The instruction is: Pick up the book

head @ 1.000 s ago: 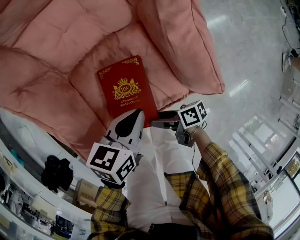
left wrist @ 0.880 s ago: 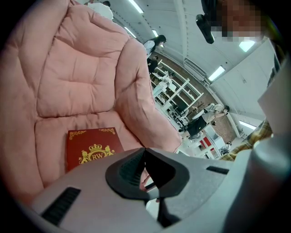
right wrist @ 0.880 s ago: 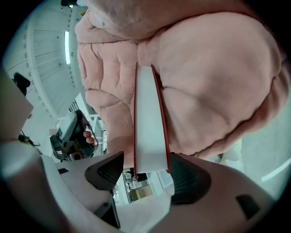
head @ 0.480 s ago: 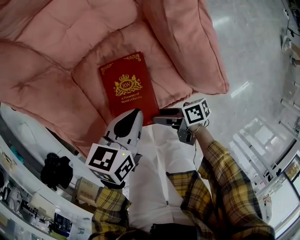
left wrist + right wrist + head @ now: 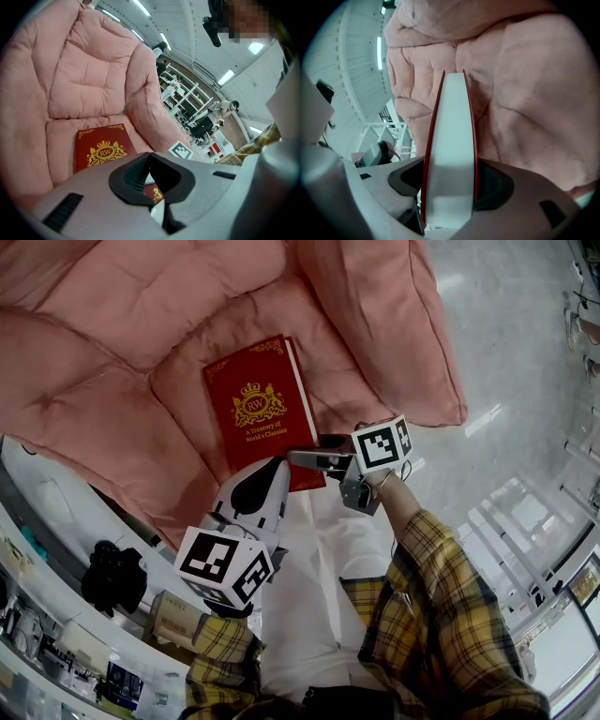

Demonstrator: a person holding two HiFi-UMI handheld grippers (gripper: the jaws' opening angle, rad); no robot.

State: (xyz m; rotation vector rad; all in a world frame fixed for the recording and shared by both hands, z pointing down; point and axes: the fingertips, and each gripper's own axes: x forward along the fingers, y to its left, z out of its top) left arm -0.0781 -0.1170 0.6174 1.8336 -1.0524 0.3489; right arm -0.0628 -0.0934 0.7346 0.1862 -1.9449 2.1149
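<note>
Book looks stiff and hard — my right gripper pinches its 5 o'clock corner; my left gripper is closed, empty.

the red book reads "rw" and "a treasury of world's classics".

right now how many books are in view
1. The red book lies on the pink cushion, its near edge gripped in the right claw. Things on the shelves at lower left are too small to tell.
</note>
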